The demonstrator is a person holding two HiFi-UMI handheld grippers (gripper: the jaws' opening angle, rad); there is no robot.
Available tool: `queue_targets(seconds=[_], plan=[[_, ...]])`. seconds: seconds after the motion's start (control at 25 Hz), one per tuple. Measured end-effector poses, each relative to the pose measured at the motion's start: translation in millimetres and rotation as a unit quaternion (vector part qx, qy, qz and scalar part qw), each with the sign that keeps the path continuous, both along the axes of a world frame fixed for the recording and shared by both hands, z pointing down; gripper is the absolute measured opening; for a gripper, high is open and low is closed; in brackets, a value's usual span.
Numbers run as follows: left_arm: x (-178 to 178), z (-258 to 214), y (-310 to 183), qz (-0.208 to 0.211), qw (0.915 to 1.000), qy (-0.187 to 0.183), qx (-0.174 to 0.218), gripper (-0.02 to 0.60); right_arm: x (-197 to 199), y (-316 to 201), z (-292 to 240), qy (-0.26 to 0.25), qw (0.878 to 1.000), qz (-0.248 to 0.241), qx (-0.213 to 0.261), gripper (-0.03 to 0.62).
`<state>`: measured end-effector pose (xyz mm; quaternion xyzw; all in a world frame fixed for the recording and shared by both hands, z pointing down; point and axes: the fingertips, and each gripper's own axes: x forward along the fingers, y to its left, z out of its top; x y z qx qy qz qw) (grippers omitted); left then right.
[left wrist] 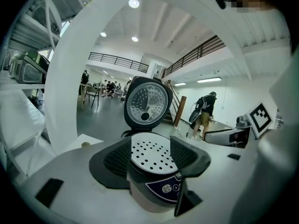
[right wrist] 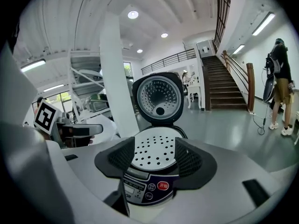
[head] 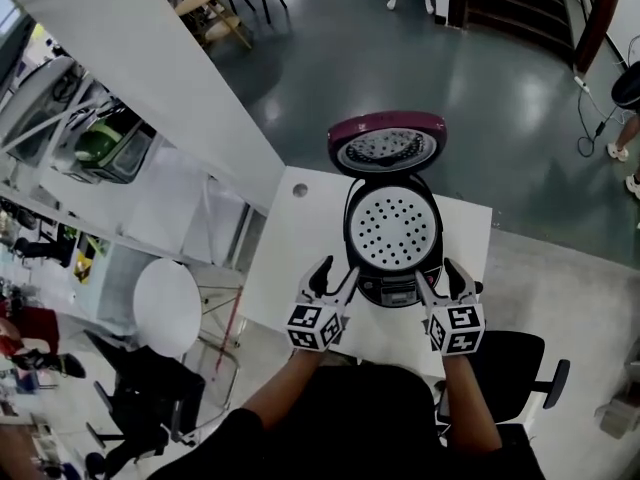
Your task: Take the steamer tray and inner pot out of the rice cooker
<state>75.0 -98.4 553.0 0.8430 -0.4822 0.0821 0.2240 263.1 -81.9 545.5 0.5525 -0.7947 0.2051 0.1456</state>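
In the head view, the rice cooker stands on the white tabletop. Its dark red lid is raised open on the far side. The white steamer tray, with many small holes, sits in the mouth of the cooker and covers it, so the inner pot below cannot be seen. The left gripper is close to the front left of the cooker and the right gripper is close to the front right. Whether they touch the cooker I cannot tell.

In the left gripper view, the two dark jaws stand wide apart and press on nothing. Through the gap between them the perforated tray and the front of the cooker are visible, a little beyond the jaws. The open lid rises behind the tray.

In the right gripper view, the jaws are also wide apart and hold nothing. The tray shows in the gap, and the control panel with a red button lies just below it.
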Motion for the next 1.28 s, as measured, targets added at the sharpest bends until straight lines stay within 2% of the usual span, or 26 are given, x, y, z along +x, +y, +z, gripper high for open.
queue_targets(seconds=[0.16, 0.44, 0.6, 0.76, 0.92, 1.16, 1.28], plan=[[3.5, 15.1, -26.7, 0.002, 0.9999, -0.013, -0.009, 0.236, -1.3, -29.1, 8.6, 0.033, 0.999, -0.015, -0.002, 0.236], [17.7, 43.9, -65.6, 0.037, 0.9984, -0.032, -0.03, 0.236, 5.9, -78.4, 31.3, 0.022, 0.999, 0.009, -0.042, 0.236], [24.5, 59.6, -80.7, 0.052, 0.9967, -0.045, -0.043, 0.236, 14.7, -94.6, 48.2, 0.046, 0.997, 0.016, -0.064, 0.238], [26.6, 73.2, -93.7, 0.066, 0.9944, -0.068, -0.046, 0.244, 23.0, -110.5, 70.3, 0.086, 0.992, 0.008, -0.087, 0.239], [24.5, 84.2, -108.0, 0.068, 0.9923, -0.092, -0.046, 0.253, 30.1, -124.0, 87.9, 0.089, 0.99, 0.005, -0.109, 0.241], [28.9, 104.3, -115.9, 0.075, 0.9893, -0.097, -0.078, 0.259, 30.6, -129.6, 117.8, 0.105, 0.982, -0.002, -0.157, 0.242], [31.0, 111.6, -119.9, 0.082, 0.9854, -0.123, -0.086, 0.259, 33.5, -131.1, 128.5, 0.136, 0.974, -0.009, -0.18, 0.242]])
